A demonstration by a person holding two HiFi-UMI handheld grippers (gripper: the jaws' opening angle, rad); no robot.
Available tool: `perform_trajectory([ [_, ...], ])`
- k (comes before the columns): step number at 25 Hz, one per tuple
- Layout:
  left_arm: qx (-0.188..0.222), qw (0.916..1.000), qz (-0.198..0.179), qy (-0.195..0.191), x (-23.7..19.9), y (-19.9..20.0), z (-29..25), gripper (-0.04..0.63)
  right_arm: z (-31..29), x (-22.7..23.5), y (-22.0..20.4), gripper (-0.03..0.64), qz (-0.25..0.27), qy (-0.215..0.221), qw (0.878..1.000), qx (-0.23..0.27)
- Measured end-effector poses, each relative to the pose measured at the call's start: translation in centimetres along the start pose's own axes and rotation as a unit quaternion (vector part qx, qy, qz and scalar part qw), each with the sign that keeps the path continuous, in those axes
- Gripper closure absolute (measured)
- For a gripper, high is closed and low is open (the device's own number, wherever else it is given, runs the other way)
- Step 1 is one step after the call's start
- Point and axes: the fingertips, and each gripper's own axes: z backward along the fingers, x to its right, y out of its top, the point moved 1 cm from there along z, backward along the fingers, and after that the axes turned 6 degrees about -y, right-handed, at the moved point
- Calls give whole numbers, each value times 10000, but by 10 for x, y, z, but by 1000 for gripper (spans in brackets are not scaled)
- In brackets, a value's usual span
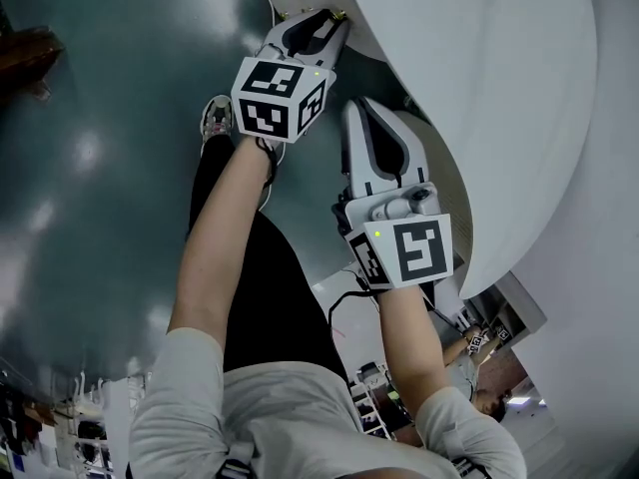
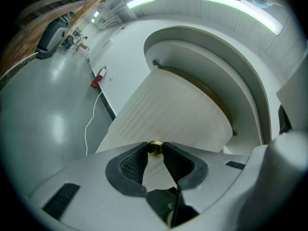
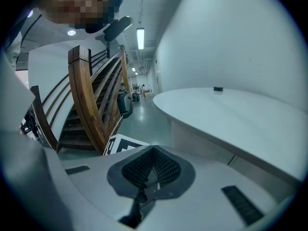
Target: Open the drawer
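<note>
The drawer front (image 2: 173, 109) is a pale, ribbed panel set under a curved white desk (image 1: 479, 88). A small brass knob (image 2: 155, 148) sticks out of it. In the left gripper view my left gripper (image 2: 155, 150) has both dark pads against that knob, one on each side. In the head view the left gripper (image 1: 324, 20) reaches up to the desk's edge, where the knob (image 1: 339, 14) shows as a small gold dot. My right gripper (image 1: 367, 113) hangs just beside and below it, pointing at the desk. Its jaws meet in the right gripper view with nothing between them (image 3: 153, 154).
A wooden staircase (image 3: 91, 100) rises at the left of the right gripper view. The white desk top (image 3: 231, 114) carries a small dark object (image 3: 218, 88). A red fire extinguisher (image 2: 97, 78) and a white cable (image 2: 91, 121) lie along the wall. The person's shoe (image 1: 217, 118) stands on the grey floor.
</note>
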Motion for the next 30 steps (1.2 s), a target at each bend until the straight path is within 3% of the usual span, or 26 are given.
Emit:
perform_trajectory([
  [6, -69, 9998, -158, -20, 3, -1, 4, 491, 3, -5, -3, 603, -70, 8, 10000, 8],
  [30, -43, 9997, -146, 186, -16, -10, 59, 494, 22, -43, -8, 603, -120, 175, 9996, 160],
])
